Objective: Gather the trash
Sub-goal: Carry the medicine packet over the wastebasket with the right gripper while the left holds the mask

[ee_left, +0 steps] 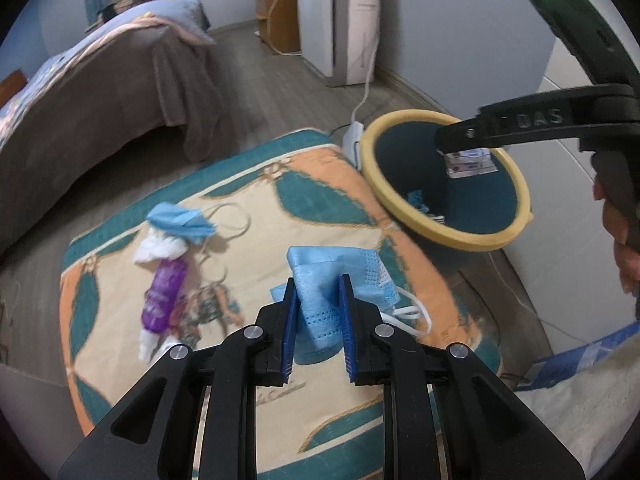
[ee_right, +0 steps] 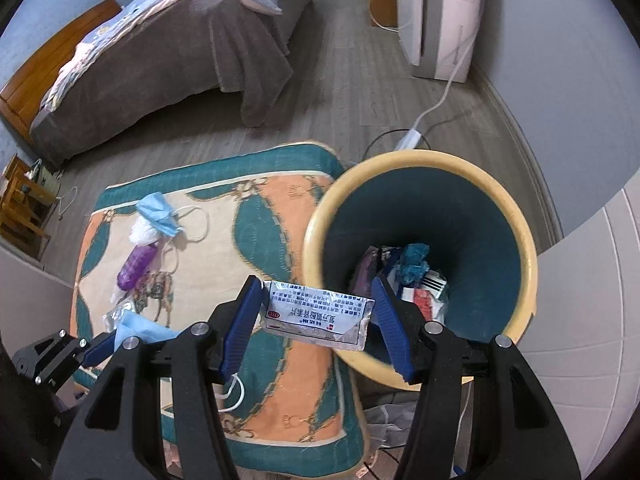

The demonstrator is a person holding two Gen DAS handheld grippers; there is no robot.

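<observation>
My left gripper (ee_left: 318, 280) is shut on a crumpled blue face mask (ee_left: 332, 268), held above the patterned rug (ee_left: 280, 216); its white ear loop dangles to the right. My right gripper (ee_right: 316, 285) is shut on a silver medicine sachet (ee_right: 316, 314), which hangs over the near edge of the yellow-rimmed bin (ee_right: 400, 160). In the left wrist view that sachet (ee_left: 470, 162) sits above the bin (ee_left: 400, 204) mouth. The bin holds several bits of trash (ee_right: 412, 268). A second blue mask (ee_left: 180, 222), a white tissue (ee_left: 158, 248) and a purple packet (ee_left: 164, 296) lie on the rug.
A bed (ee_right: 180, 60) with a grey cover stands beyond the rug. A white air purifier (ee_right: 440, 20) stands by the far wall, and its cable runs to a power strip (ee_right: 408, 140) just behind the bin. A white cabinet (ee_right: 600, 300) is at the right.
</observation>
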